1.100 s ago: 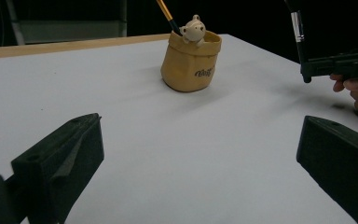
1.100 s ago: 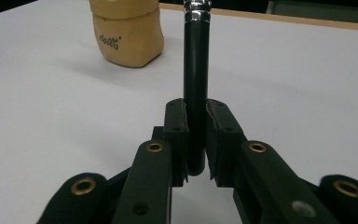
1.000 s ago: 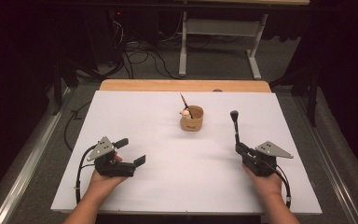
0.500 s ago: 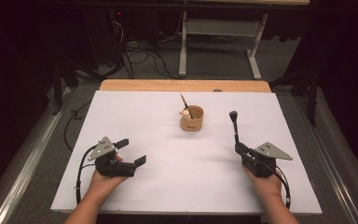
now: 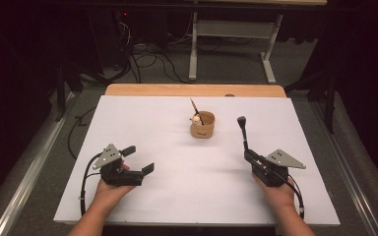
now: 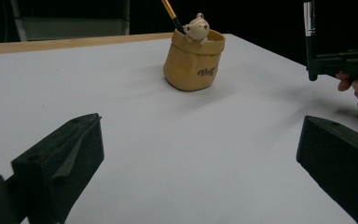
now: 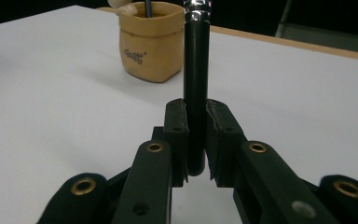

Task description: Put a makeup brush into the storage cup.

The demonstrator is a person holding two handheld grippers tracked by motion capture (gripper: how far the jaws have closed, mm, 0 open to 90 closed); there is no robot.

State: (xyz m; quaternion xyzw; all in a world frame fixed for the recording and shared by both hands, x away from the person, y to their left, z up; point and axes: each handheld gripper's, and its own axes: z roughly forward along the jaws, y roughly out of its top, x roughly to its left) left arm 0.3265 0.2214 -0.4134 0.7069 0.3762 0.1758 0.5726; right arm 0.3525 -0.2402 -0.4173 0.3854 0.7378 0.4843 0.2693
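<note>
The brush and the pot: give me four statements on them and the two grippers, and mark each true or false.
1. The right gripper is shut on the black brush. True.
2. The left gripper holds a pencil. False: its jaws stand wide open and empty.
3. The tan pot has a small figure at its rim. True.
4. The pot lies tipped over. False: it stands upright on the white table.

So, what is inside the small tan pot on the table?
In the tan pot a slim brush handle leans out and a small pale figure peeks over the rim. The pot's wall hides everything lower.
</note>
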